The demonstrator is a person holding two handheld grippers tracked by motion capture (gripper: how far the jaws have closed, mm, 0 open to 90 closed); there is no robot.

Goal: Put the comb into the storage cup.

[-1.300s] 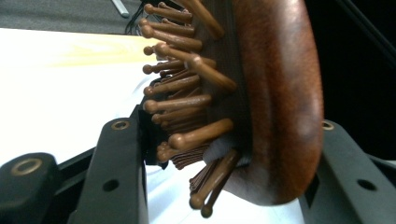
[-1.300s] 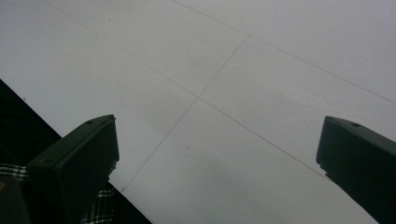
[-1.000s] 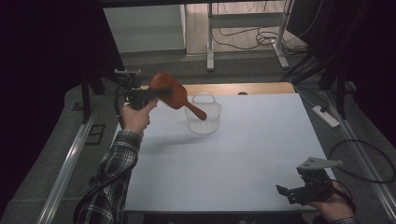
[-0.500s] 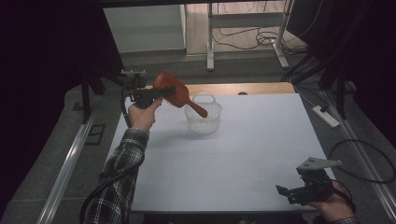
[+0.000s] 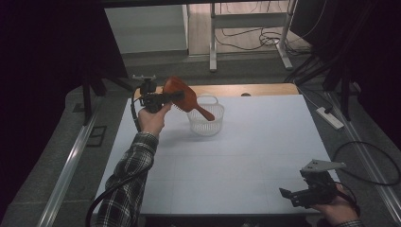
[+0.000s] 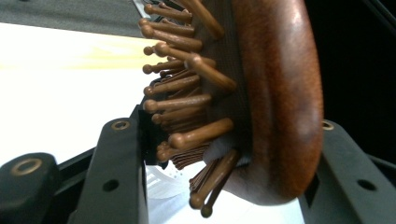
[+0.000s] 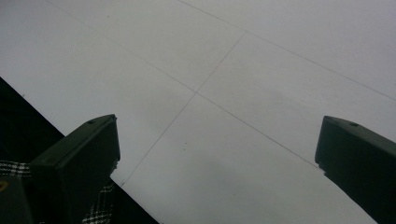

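A brown wooden hairbrush [image 5: 185, 97] is held in the air at the table's far left, its handle sloping down toward the mouth of a clear plastic basket [image 5: 206, 122]. My left gripper [image 5: 176, 96] is shut on the brush's head. Up close in the left gripper view, the brush [image 6: 275, 93] with its wooden pins sits between the two black jaws, and a bit of the basket [image 6: 163, 184] shows below. My right gripper [image 5: 289, 195] rests low at the table's near right corner, open, with nothing between its jaws; its midpoint [image 7: 217, 154] lies over the bare white table [image 7: 261, 70].
The white table [image 5: 265, 142] has a wooden strip [image 5: 246, 90] along its far edge. A white power strip [image 5: 330, 117] lies off the right side. Metal stand legs [image 5: 283, 52] and cables lie on the floor beyond. A plaid sleeve [image 5: 127, 179] reaches over the left side.
The left gripper has carried the brush a little to the right, closer over the basket. The right gripper has stayed where it was.
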